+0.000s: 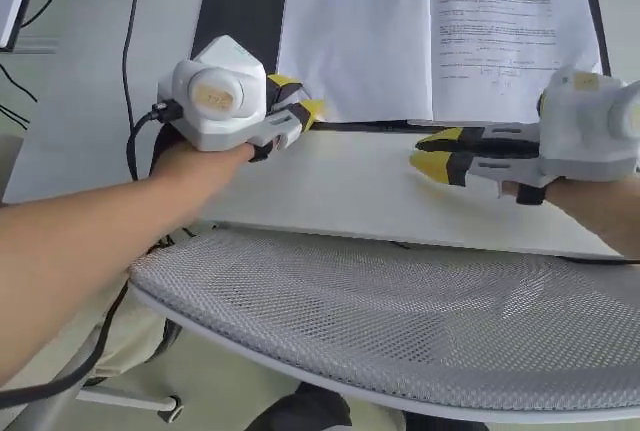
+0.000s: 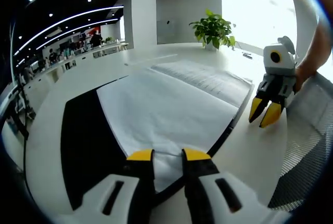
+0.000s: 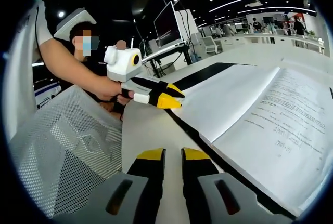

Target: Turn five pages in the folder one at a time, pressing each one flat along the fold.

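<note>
White pages [image 1: 350,31] lie flat in the folder [image 1: 240,1]; at its near edge the left claw [image 1: 308,111] and right claw [image 1: 430,149] are held narrowly parted, empty; turns done cannot be counted.

Background stuff around the bench, nothing fancy

White table [image 1: 330,191] up close, with a grey mesh chair back [image 1: 380,311] sitting in front of its near edge. At the far end there's a leafy potted plant [image 2: 213,29] next to a blown-out bright window [image 2: 255,11], and a white pillar [image 2: 140,13] off to the left of it. Strip lights [image 2: 67,21] run along the dark ceiling. More desks with people [image 2: 96,39] sit under them, too small to make out. A monitor [image 3: 169,21] stands over a neighbouring desk, screen side-on, so no idea what's on it.
</note>
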Demonstrator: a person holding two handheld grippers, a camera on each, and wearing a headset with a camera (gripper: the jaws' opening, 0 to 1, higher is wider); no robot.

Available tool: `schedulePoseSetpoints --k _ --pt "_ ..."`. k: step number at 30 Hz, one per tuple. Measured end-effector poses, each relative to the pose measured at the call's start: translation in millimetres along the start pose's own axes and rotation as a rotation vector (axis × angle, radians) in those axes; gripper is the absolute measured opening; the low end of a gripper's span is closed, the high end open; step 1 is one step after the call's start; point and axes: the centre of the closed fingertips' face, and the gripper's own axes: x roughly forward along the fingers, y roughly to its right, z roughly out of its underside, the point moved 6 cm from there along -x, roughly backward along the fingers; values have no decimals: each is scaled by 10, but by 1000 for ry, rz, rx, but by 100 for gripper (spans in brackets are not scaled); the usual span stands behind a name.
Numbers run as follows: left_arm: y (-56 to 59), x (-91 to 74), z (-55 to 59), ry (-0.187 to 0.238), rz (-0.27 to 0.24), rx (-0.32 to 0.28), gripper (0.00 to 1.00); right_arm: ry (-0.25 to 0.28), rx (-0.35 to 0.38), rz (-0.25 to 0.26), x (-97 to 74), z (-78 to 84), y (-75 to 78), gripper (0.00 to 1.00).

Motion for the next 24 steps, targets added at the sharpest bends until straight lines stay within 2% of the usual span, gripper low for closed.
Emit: schedulePoseSetpoints --k 3,5,7,8,9,11,13,17,18,19,21,22,24 --pt "12 -10 0 -2 4 -4 21 37 13 9 -36 -98 -20 11" --pt "47 -23 -1 -10 19 -18 25 100 55 24 -75 -236 -22 12" --pt "94 -40 -15 -17 42 -30 32 142 60 44 -141 -351 -13 11" --pt "110 -52 -23 -16 49 -43 33 175 94 49 -193 -424 -18 11" --pt "125 -69 -35 -15 59 -47 32 185 80 56 -246 -467 -22 12" --pt "144 -121 -83 2 61 -41 32 218 80 79 -372 -565 -20 11" --pt "144 -183 -153 32 61 -70 34 268 89 117 -514 -667 -5 12" --pt "122 -323 -243 39 57 -67 33 339 108 174 -848 -815 -3 11" --pt "111 -350 -263 43 53 -69 33 351 103 189 -918 -835 3 11" --pt "99 -391 -301 52 53 -72 33 366 99 225 -1019 -856 26 11" --pt "78 -443 -349 62 43 -73 32 383 106 241 -1143 -870 23 11" --pt "71 -468 -372 64 39 -73 32 396 109 279 -1236 -873 49 11" --pt "55 -541 -454 90 27 -87 33 407 120 299 -1376 -861 53 11"
